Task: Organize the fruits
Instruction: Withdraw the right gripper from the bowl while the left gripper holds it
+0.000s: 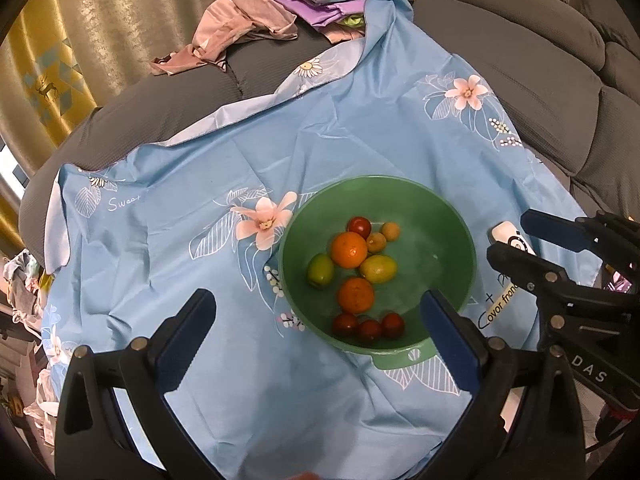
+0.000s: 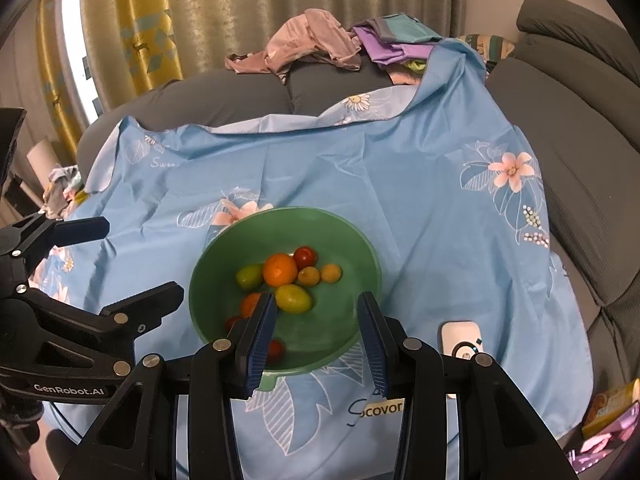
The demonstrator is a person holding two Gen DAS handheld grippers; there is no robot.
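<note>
A green bowl point(image 1: 448, 240) sits on a light blue flowered cloth point(image 1: 200, 200). It holds several fruits: two oranges point(image 1: 349, 249), red tomatoes point(image 1: 369, 329), two green-yellow fruits point(image 1: 378, 268) and small yellow ones point(image 1: 390, 231). My left gripper point(image 1: 320, 316) is open and empty, above the cloth at the bowl's near left rim. My right gripper point(image 2: 318, 312) is open and empty, just above the bowl's point(image 2: 360, 248) near rim; its left finger hides part of an orange point(image 2: 251, 304). The right gripper also shows at the right of the left wrist view point(image 1: 516, 236), and the left gripper at the left of the right wrist view point(image 2: 136, 260).
A white remote-like device point(image 2: 462, 344) lies on the cloth right of the bowl. Grey sofa cushions point(image 2: 580, 160) rise at the right and behind. Piled clothes point(image 2: 320, 48) lie at the back. Curtains point(image 2: 240, 8) hang behind.
</note>
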